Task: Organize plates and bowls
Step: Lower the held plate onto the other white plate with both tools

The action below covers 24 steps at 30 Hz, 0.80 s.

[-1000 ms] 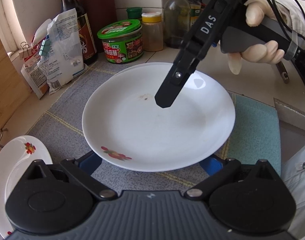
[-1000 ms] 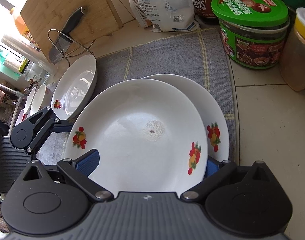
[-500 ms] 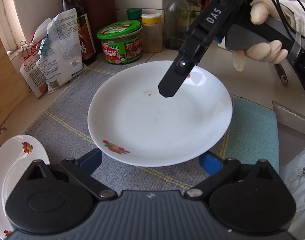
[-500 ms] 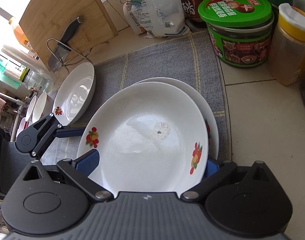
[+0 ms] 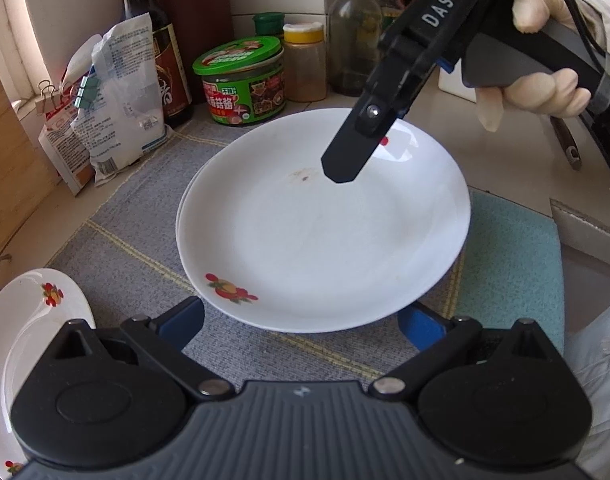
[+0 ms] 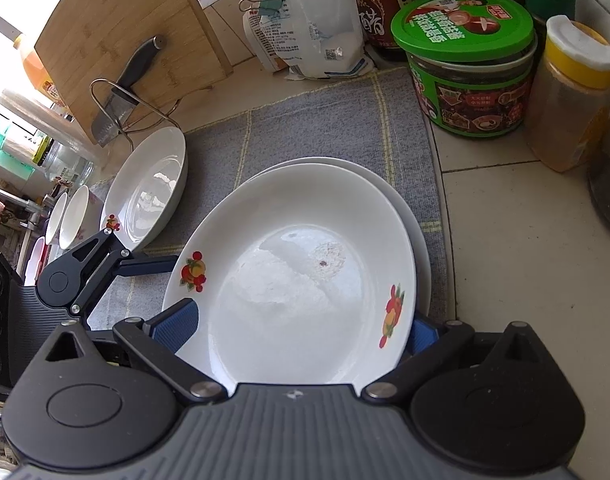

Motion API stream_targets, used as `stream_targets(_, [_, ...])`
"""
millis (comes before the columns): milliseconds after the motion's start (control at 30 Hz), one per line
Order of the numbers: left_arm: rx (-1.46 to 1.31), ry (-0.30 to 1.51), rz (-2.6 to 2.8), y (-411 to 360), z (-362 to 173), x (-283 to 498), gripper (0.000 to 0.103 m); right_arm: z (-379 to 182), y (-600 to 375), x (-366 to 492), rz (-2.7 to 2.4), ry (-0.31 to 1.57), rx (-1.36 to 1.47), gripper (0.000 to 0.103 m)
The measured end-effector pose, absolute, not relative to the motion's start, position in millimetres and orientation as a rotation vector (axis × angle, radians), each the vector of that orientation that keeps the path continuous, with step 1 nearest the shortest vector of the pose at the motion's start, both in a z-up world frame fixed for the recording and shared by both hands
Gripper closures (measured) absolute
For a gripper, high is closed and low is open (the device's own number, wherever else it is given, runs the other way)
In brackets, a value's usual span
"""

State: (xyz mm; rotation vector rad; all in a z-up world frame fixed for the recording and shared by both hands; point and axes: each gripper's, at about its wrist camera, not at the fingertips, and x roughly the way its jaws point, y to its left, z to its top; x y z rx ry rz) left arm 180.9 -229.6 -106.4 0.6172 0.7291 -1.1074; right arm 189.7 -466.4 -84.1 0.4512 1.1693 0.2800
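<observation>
I hold a white plate point(image 6: 305, 280) with my right gripper point(image 6: 293, 332). Its blue fingers point(image 6: 173, 326) look like they pinch the near edge of the plate, one on top and one under. The plate hangs tilted right over a second plate point(image 6: 419, 236) that lies on the grey mat point(image 6: 313, 120) on the desk point(image 6: 517, 248). Only the far edge of the lower plate peeks out.

I think this is the stacking step. The top plate is nearly in its place but I cannot tell if it sits down flat yet. Next I would lower it softly so the two plates nest, and only then spread my fingers and pull back.

My left gripper point(image 5: 301, 322) waits near the front edge of the plates. Its fingers are spread wide and hold nothing.

A third plate point(image 6: 149, 188) leans by the knife rack point(image 6: 117, 108) on the left, and small bowls point(image 6: 77, 216) stand past it. These may need sorting too.

Close to the far right edge of the stack stand a green-lidded jar point(image 6: 469, 68) and a yellow-capped bottle point(image 6: 573, 100). A bag point(image 6: 317, 24) lies behind the mat. I should not push the plates that way, or they could bump the jar.
</observation>
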Motion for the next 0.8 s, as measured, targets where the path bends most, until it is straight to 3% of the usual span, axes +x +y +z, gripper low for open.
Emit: stream_targets(800, [0.592,0.689,-1.076,-223,-101,170,0.001,-73,-459,183,0.186,1.189,0.388,0.000])
